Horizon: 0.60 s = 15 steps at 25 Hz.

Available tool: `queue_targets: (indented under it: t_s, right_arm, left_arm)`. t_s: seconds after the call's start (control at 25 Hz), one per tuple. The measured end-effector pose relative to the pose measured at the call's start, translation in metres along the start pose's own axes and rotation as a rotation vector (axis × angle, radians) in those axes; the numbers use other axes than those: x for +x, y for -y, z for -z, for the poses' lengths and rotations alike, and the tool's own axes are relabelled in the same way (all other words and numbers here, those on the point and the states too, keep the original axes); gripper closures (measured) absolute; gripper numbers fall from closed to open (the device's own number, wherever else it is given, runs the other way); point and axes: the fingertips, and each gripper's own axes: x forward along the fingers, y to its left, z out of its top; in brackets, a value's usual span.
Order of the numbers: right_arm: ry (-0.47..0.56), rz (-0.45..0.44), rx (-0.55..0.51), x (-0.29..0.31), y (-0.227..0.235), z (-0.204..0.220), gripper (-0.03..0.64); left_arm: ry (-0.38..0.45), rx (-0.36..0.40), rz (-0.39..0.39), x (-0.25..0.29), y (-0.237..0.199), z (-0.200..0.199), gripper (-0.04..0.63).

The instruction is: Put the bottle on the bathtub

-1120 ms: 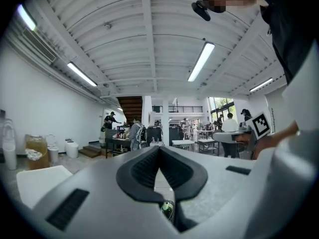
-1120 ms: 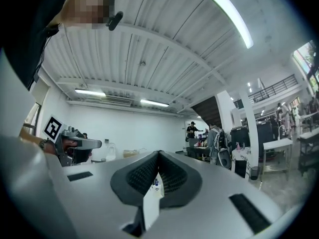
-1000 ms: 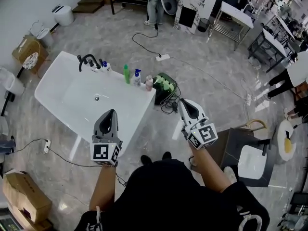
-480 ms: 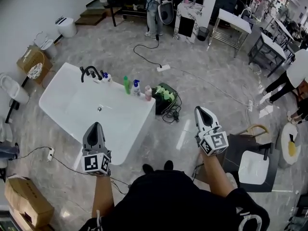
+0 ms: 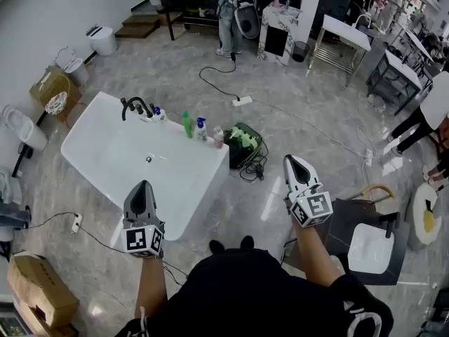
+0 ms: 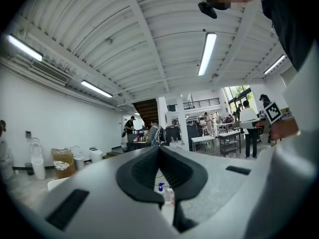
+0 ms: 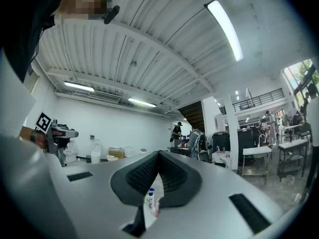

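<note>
The white bathtub stands on the floor ahead of me, to the left. On its far rim stand a green bottle, a white spray bottle with a blue top and a pink bottle. My left gripper hovers over the tub's near edge, shut and empty. My right gripper hangs over the floor to the right of the tub, also shut and empty. Past the closed jaws, the spray bottle shows in the left gripper view, and again as the spray bottle in the right gripper view.
A black faucet rises at the tub's far left corner. A green and black basket with cables sits beside the tub's right end. A power strip lies farther off, a cardboard box at near left, a dark stand at right.
Both grippers have drawn back toward me and spread apart: the left one down and left to the tub's near edge, the right one farther right. The last half second shows little movement.
</note>
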Motion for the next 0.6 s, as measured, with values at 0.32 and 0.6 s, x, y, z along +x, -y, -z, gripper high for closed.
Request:
queue_targets:
  t_s: [0.32,0.6]
  right_arm:
    - [-0.003,-0.037,0.000,0.010,0.001,0.001,0.604]
    - [-0.002,-0.049,-0.014,0.014,0.007,0.000,0.604]
  left_arm:
    - [0.004,0.031,0.005,0.007,0.009,-0.006,0.588]
    - [0.008,0.038,0.021,0.013,0.017,-0.007,0.588]
